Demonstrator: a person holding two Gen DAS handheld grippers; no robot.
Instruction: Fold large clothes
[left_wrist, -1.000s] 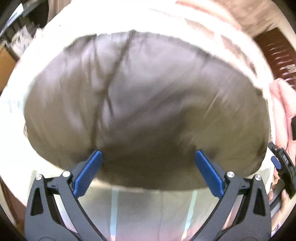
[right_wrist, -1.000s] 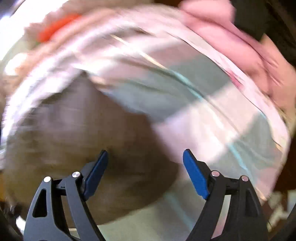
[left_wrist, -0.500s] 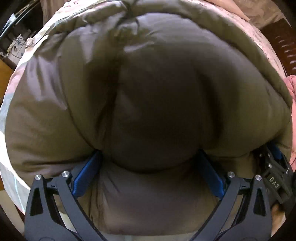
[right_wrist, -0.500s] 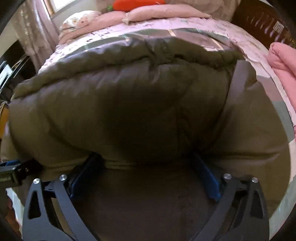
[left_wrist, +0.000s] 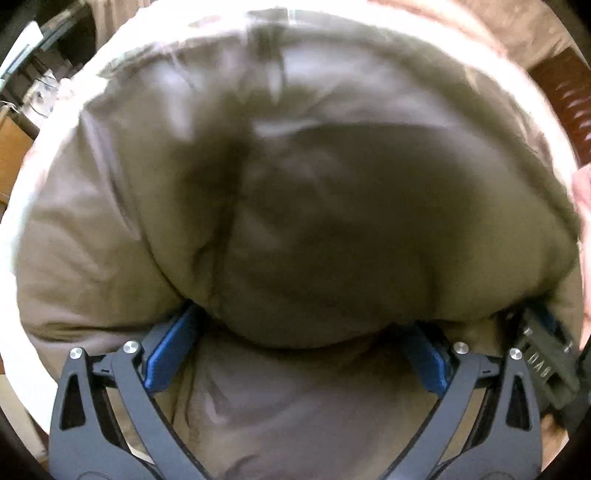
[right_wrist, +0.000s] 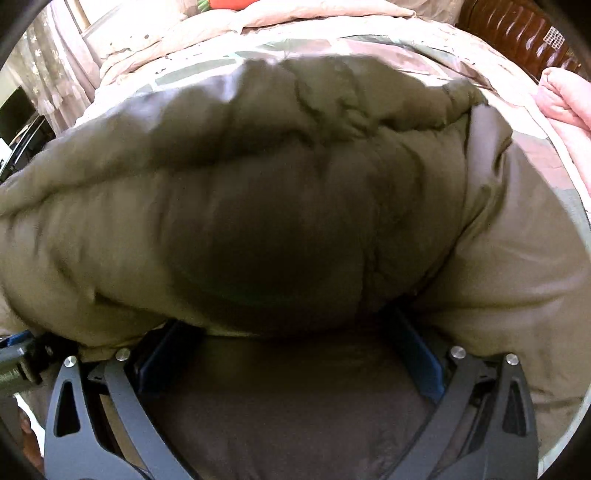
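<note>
An olive-brown padded jacket lies bunched on the bed and fills both wrist views. My left gripper points steeply down with its jaws wide. A thick puffy fold of the jacket bulges between them and hides the fingertips. My right gripper stands the same way beside it, jaws at their widest, with the jacket bulging between and over its blue pads. Neither pair of pads visibly squeezes the cloth. Each gripper shows at the edge of the other's view, the right gripper and the left gripper.
Under the jacket lies a patterned pink and green bedspread. A pink blanket is heaped at the right, and dark carved wood stands behind it. A lace curtain hangs at the far left.
Both grippers came down from above the spread jacket into it, and a puffy fold now bulges between their jaws. Over the last half second they have barely moved.
</note>
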